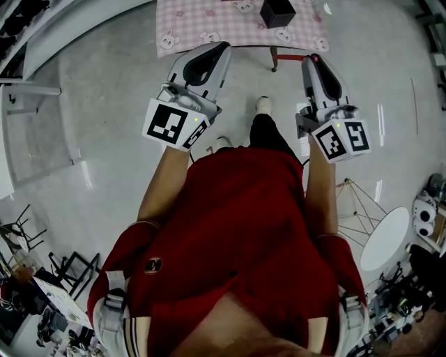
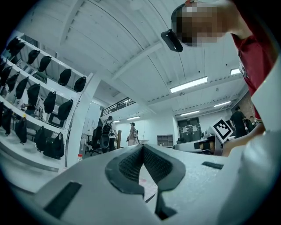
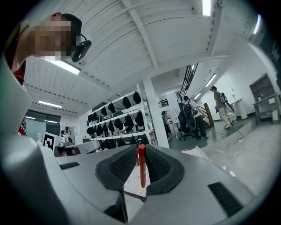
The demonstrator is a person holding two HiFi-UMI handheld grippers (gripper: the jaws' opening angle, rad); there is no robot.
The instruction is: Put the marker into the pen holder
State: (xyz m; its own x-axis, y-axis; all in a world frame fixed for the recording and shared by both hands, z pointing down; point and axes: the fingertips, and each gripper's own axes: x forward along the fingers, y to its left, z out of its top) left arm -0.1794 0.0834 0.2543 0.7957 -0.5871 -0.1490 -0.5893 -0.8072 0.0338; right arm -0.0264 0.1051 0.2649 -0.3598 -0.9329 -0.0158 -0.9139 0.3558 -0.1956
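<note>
The red marker point(image 3: 142, 169) stands pinched between the right tongs point(image 3: 140, 149). The left tongs point(image 2: 142, 147) are pressed together, holding nothing.

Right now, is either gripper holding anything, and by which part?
The right gripper holds a red marker, pinched near its upper end; the rest hangs below. The left gripper holds nothing.

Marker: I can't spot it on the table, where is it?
The marker is clamped in the right claw, per the right gripper view; the head view shows that claw just short of the pink-clothed table.
</note>
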